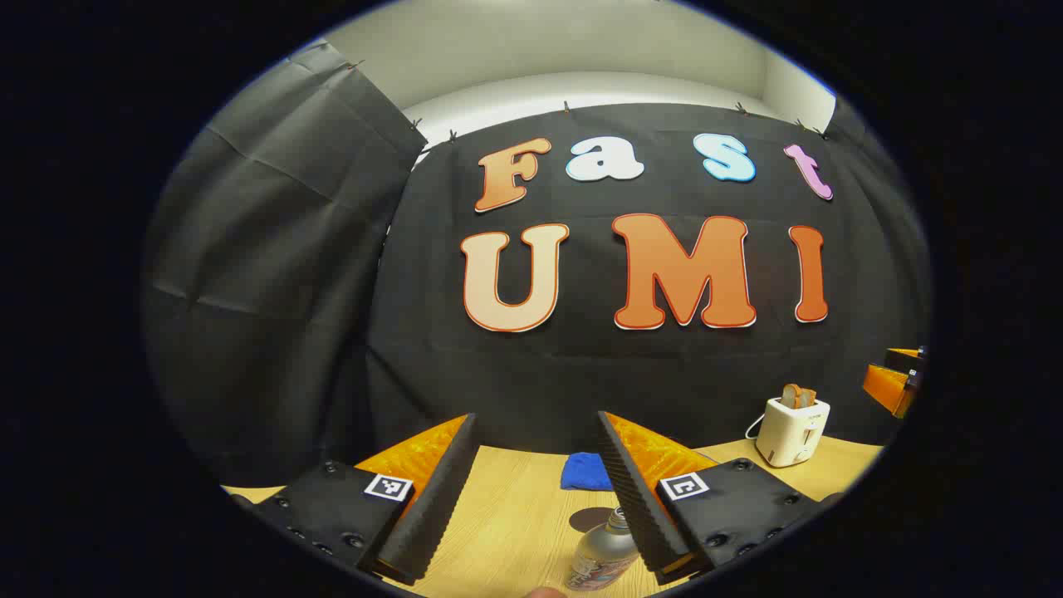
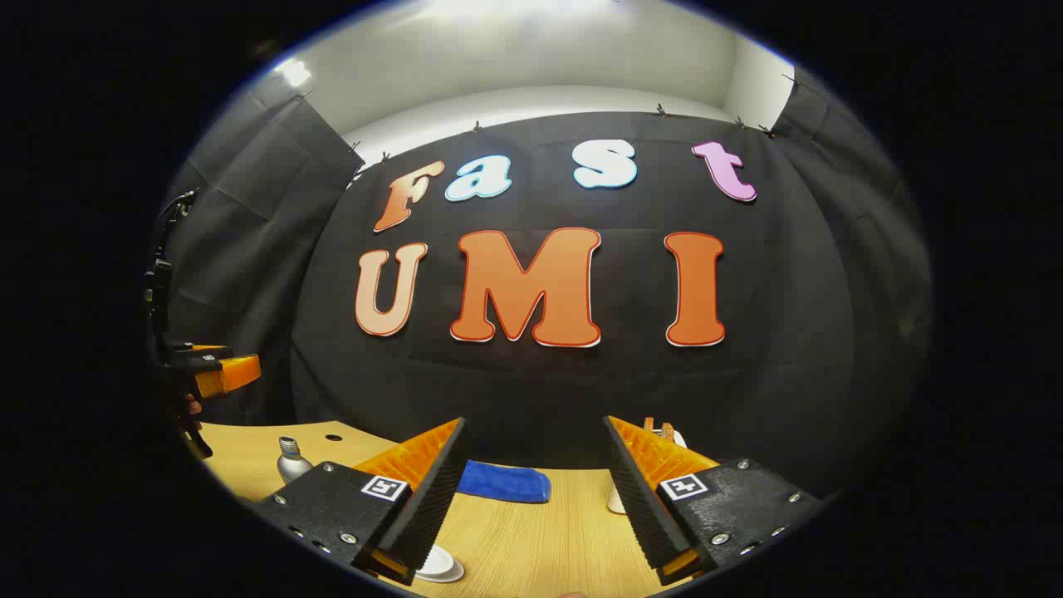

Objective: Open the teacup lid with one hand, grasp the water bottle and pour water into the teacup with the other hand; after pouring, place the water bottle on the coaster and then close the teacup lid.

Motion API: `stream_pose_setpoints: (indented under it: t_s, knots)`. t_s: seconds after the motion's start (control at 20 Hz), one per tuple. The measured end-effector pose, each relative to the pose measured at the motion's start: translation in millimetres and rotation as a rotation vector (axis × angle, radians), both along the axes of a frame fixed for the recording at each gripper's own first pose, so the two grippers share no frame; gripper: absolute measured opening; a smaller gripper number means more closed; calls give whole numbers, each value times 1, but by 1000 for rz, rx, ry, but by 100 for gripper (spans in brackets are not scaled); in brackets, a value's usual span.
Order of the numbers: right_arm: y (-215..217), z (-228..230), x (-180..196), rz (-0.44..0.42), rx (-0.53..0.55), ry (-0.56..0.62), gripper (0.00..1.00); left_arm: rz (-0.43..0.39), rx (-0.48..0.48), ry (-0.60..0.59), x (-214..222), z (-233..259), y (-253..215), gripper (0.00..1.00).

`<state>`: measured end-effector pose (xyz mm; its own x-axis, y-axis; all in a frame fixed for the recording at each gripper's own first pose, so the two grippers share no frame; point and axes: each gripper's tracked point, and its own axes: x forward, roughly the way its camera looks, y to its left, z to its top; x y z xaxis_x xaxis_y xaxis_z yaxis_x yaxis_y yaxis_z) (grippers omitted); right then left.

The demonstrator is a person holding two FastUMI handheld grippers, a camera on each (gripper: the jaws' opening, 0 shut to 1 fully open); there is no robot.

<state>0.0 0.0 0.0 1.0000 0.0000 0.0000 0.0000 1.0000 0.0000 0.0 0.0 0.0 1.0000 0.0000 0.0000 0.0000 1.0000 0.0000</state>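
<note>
**Both grippers raised, fingers apart, over the tabletop**

Nearest in the left gripper view: the left gripper [image 1: 538,490], its two fingers spread wide with nothing between them. Just below and between them stands the water bottle [image 1: 604,558], upright on the wooden tabletop [image 1: 515,523], silver neck up, printed wrap on its body; the right-hand finger crosses in front of its shoulder, but whether it touches I cannot tell. Directly behind the bottle lies a dark round coaster [image 1: 591,518], flat on the wood. Beyond that, a blue cloth [image 1: 585,471] bunched near the back edge. Farther right, a white toaster [image 1: 791,430] with slices sticking out of the top. At the far right edge, part of the other gripper shows, raised above the tabletop.

Right gripper view: the right gripper [image 2: 536,490] likewise held with fingers well apart, gripping nothing. Low at the near edge, by the left-hand finger, a white round piece [image 2: 438,563] sits on the wood, partly hidden; could be the teacup's lid or saucer, cannot tell which. A second white shape peeks out beside the right-hand finger, mostly hidden. The blue cloth lies farther back, between the fingers. Off to the left the bottle stands upright, with a small dark hole [image 2: 333,437] in the tabletop behind it. Above it, the left gripper with a hand [image 2: 193,407] on it, held in the air.
</note>
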Motion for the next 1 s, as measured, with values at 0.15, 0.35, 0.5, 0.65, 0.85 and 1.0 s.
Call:
stream_pose_setpoints:
  t_s: [0.15,0.35,0.5,0.65,0.85,1.0]
  knots:
    - [0,4,-1,2,1,-6,95,1,-21,2,-1,-2,1,89]
    - [0,13,-4,4,-8,-25,95,5,-31,17,-1,-6,2,93]
    - [1,12,-5,1,-14,-22,95,18,-35,10,-1,-4,9,93]
    - [1,12,-6,2,-14,-13,95,19,-49,5,-1,-1,10,93]
    - [1,32,-10,-4,-51,-32,95,3,-96,25,0,5,13,88]
    - [3,37,-10,-4,-59,-37,95,-10,-107,37,3,7,14,89]
